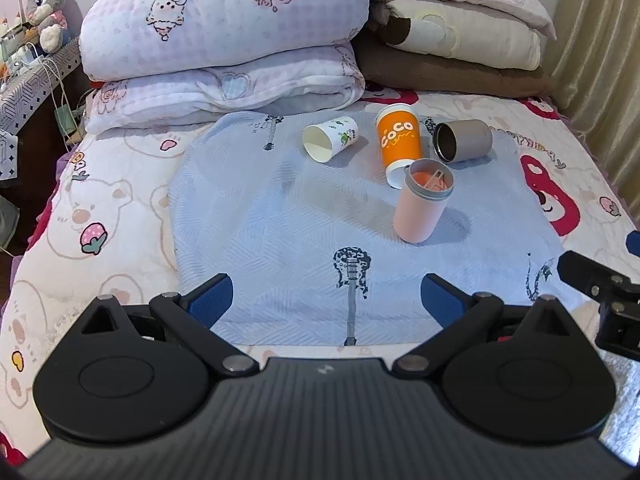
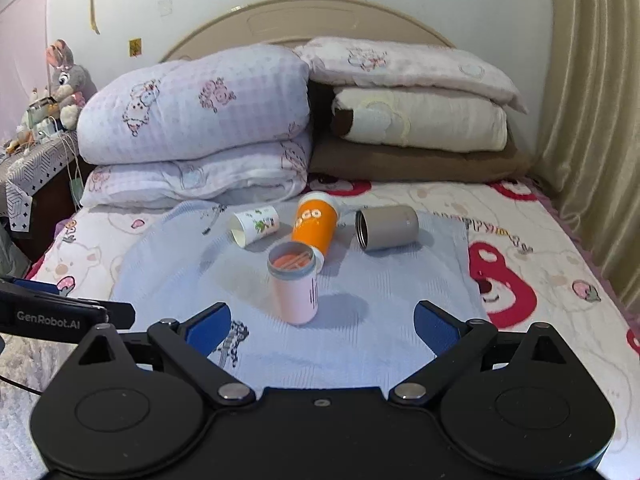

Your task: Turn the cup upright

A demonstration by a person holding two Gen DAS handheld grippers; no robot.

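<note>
Pink plastic cup (image 2: 297, 285) standing upright on the blue cloth (image 2: 380, 344) over the bed, nearest the right gripper (image 2: 322, 326). Behind it, lying on their sides: orange paper cup (image 2: 313, 229) touching it, white paper cup (image 2: 256, 225) to the left, grey metal cup (image 2: 387, 227) to the right. Probably best to pinch a tipped cup mid-wall, lift clear of its neighbours, rotate mouth-up, and set down gently on the soft bedding. Jaws of both right and left gripper (image 1: 327, 300) spread wide, holding nothing, touching nothing.
</note>
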